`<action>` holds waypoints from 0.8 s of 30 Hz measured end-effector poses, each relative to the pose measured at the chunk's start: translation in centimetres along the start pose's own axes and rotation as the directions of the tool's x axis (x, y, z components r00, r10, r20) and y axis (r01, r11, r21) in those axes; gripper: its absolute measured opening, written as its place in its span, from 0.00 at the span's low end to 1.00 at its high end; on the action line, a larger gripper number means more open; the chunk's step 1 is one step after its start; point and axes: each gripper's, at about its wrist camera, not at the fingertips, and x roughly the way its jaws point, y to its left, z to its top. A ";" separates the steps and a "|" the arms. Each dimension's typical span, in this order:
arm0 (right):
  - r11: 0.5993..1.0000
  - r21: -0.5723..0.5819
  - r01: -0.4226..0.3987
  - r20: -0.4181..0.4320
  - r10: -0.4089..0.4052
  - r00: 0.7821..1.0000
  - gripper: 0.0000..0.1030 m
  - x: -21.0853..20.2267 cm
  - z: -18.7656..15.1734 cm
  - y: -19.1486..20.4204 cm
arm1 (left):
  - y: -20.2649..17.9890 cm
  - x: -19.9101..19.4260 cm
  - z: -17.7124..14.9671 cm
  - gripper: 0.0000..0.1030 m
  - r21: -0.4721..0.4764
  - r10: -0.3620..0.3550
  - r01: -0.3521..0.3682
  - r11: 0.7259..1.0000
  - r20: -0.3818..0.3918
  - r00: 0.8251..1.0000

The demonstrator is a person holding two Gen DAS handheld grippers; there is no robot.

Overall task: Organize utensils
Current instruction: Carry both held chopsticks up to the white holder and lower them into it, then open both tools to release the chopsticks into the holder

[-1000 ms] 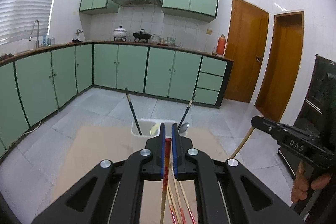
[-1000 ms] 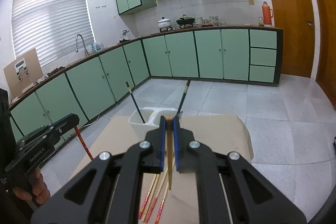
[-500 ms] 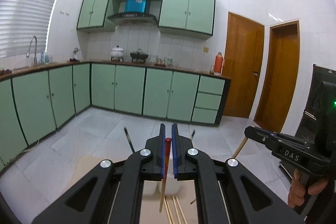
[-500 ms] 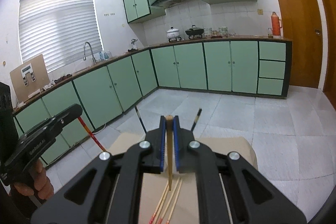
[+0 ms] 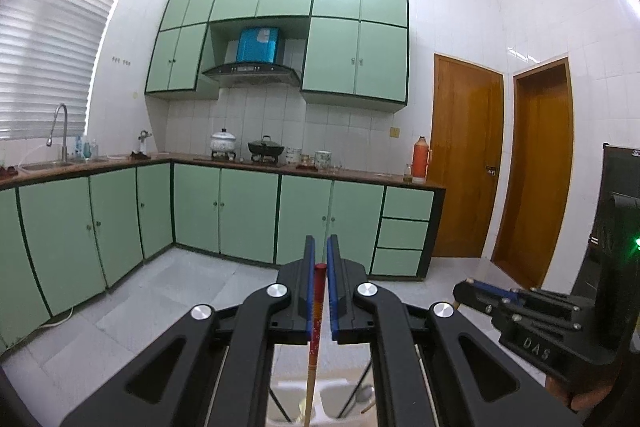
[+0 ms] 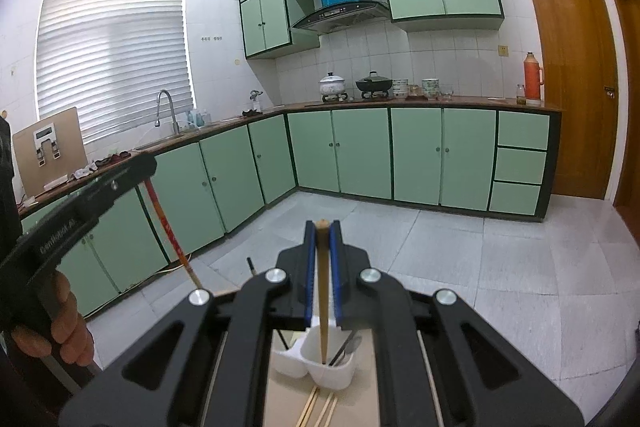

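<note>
My left gripper [image 5: 321,259] is shut on a red-topped chopstick [image 5: 316,323] that hangs down over the white utensil holder [image 5: 332,403], seen low between the arms. My right gripper [image 6: 322,239] is shut on a plain wooden chopstick [image 6: 323,307] whose lower tip reaches into the right compartment of the white holder [image 6: 316,363]. A spoon [image 6: 351,345] and black chopsticks stand in the holder. Several more chopsticks [image 6: 320,407] lie on the brown table in front of it. The left gripper with its red chopstick [image 6: 168,227] also shows in the right wrist view.
The brown table top [image 6: 288,399] holds the holder. Green kitchen cabinets [image 6: 416,151] line the far walls. The right gripper [image 5: 520,311] shows at the right in the left wrist view. Tiled floor lies beyond the table.
Both grippers have risen and tilted up with their chopsticks, lifting them off the table. The holder now sits low in both views, under the hanging chopsticks.
</note>
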 end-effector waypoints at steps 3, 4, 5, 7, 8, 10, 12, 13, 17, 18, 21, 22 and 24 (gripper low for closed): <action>1.000 -0.005 0.003 -0.002 -0.003 1.000 0.06 1.3 0.2 -0.1 | 0.3 1.8 0.2 0.05 -0.002 0.003 -0.003 1.000 0.000 1.000; 1.000 -0.011 0.007 -0.003 -0.007 1.000 0.06 1.9 0.3 -0.2 | 0.4 2.4 0.1 0.06 0.001 0.009 -0.009 1.000 0.000 1.000; 1.000 -0.017 0.010 -0.006 -0.010 1.000 0.06 2.6 0.3 -0.2 | 0.6 3.2 -0.1 0.06 0.004 0.013 -0.013 1.000 -0.002 1.000; 1.000 -0.020 0.015 -0.019 -0.015 1.000 0.06 3.8 0.0 -0.3 | 0.8 4.5 -0.6 0.06 0.002 0.018 -0.018 1.000 -0.010 1.000; 1.000 -0.017 0.014 -0.029 -0.015 0.999 0.06 4.5 -0.2 -0.5 | 1.0 5.1 -1.0 0.06 0.001 0.022 -0.022 1.000 -0.016 1.000; 1.000 -0.010 0.014 -0.049 -0.014 0.999 0.06 5.6 -0.8 -0.7 | 1.4 6.5 -2.1 0.06 -0.002 0.030 -0.030 1.000 -0.034 0.999; 1.000 -0.003 0.010 -0.077 -0.011 0.997 0.06 6.9 -1.6 -0.9 | 1.9 8.0 -3.2 0.06 -0.009 0.036 -0.037 0.999 -0.058 0.998; 1.000 -0.003 0.009 -0.088 -0.009 0.996 0.06 7.4 -1.9 -0.8 | 2.2 8.5 -3.8 0.06 -0.013 0.038 -0.039 0.999 -0.072 0.997; 1.000 -0.004 0.004 -0.132 -0.004 0.991 0.06 9.3 -3.7 -0.7 | 3.4 11.0 -6.7 0.06 -0.033 0.056 -0.061 0.998 -0.145 0.988; 1.000 0.003 0.000 -0.145 0.000 0.989 0.06 9.8 -4.2 -0.9 | 3.7 11.4 -7.3 0.06 -0.035 0.059 -0.066 0.997 -0.158 0.986; 1.000 0.012 -0.002 -0.173 0.004 0.985 0.06 10.9 -5.2 -0.9 | 4.1 12.2 -9.0 0.06 -0.034 0.066 -0.074 0.997 -0.196 0.978; 1.000 0.016 -0.003 -0.184 0.006 0.983 0.06 11.3 -5.6 -0.9 | 4.2 12.5 -9.6 0.06 -0.033 0.066 -0.074 0.997 -0.209 0.976; 1.000 0.021 -0.003 -0.208 0.008 0.978 0.06 12.0 -6.5 -0.9 | 4.5 12.8 -10.6 0.06 -0.033 0.064 -0.074 0.997 -0.238 0.969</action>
